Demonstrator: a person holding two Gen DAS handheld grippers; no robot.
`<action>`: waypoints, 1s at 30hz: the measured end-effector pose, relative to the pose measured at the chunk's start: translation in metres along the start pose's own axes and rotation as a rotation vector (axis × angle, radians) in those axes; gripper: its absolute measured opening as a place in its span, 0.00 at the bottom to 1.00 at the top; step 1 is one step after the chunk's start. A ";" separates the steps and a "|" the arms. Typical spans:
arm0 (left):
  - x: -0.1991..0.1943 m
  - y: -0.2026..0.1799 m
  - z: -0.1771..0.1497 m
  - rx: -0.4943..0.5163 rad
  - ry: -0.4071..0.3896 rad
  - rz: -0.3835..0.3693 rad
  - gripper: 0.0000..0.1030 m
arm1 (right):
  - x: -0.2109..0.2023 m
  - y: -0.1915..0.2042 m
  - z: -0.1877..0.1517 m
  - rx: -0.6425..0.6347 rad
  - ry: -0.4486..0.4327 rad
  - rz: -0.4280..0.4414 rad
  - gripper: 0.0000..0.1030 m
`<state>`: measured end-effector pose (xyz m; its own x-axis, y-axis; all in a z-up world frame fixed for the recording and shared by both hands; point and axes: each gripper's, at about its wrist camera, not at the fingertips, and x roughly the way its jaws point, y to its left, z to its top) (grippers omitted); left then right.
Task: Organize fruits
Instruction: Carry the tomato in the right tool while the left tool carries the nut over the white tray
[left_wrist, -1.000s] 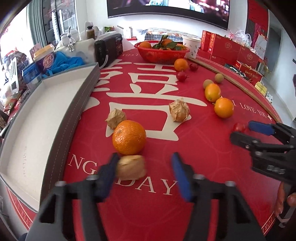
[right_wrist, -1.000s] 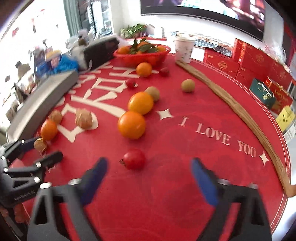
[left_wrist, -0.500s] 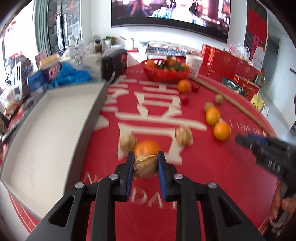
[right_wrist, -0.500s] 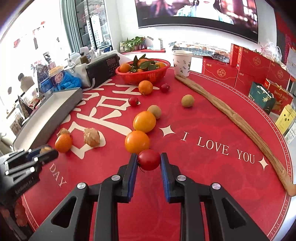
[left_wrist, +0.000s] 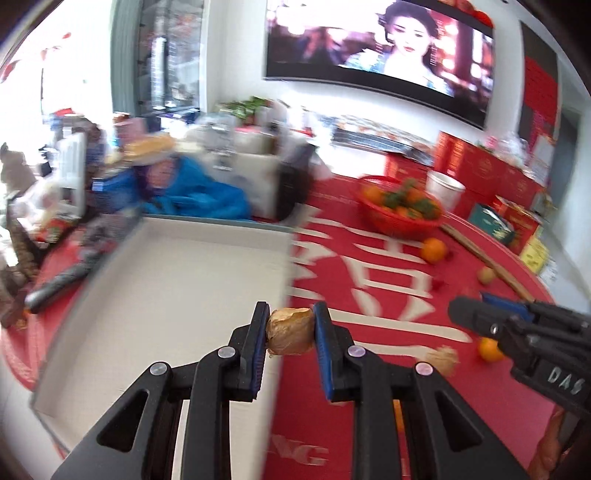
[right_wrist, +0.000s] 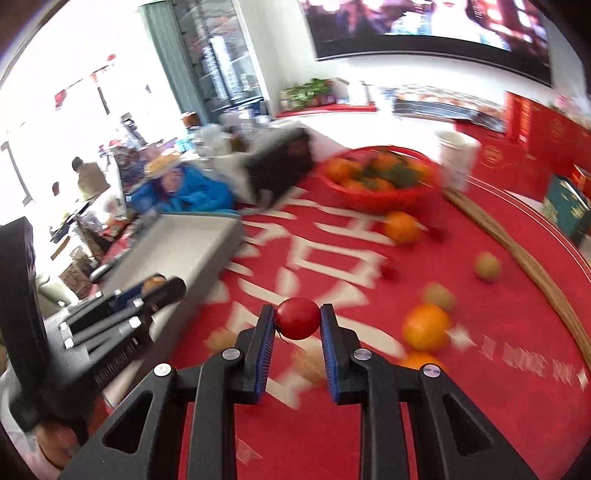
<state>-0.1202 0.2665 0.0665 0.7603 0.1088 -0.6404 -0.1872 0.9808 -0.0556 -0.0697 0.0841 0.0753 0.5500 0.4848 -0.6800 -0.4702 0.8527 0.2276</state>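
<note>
My left gripper (left_wrist: 290, 332) is shut on a tan husked fruit (left_wrist: 290, 331) and holds it in the air over the right rim of the grey-walled white tray (left_wrist: 155, 280). My right gripper (right_wrist: 297, 324) is shut on a small red tomato (right_wrist: 297, 323), lifted above the red tablecloth, right of the tray (right_wrist: 184, 243). The left gripper also shows in the right wrist view (right_wrist: 162, 290), and the right gripper shows in the left wrist view (left_wrist: 480, 310). Both views are motion-blurred.
On the red cloth lie oranges (right_wrist: 426, 326), another husked fruit (left_wrist: 441, 360), small green-brown fruits (right_wrist: 487, 266) and a red basket of oranges (right_wrist: 384, 177). A paper cup (right_wrist: 456, 155), a long wooden stick (right_wrist: 524, 258) and red boxes stand right. Clutter lies behind the tray.
Both grippers have lifted their fruit off the cloth and swung left, toward the tray. The left one now hangs at the tray's rim.
</note>
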 end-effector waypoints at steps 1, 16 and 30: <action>0.000 0.011 0.001 -0.012 -0.012 0.046 0.25 | 0.006 0.011 0.006 -0.012 0.003 0.020 0.25; 0.019 0.074 -0.011 -0.111 0.076 0.151 0.25 | 0.065 0.099 0.019 -0.140 0.090 0.179 0.25; 0.023 0.079 -0.014 -0.136 0.090 0.186 0.25 | 0.068 0.113 0.009 -0.178 0.113 0.210 0.25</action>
<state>-0.1259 0.3442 0.0368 0.6478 0.2646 -0.7144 -0.4051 0.9138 -0.0289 -0.0795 0.2153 0.0608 0.3524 0.6136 -0.7066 -0.6846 0.6838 0.2525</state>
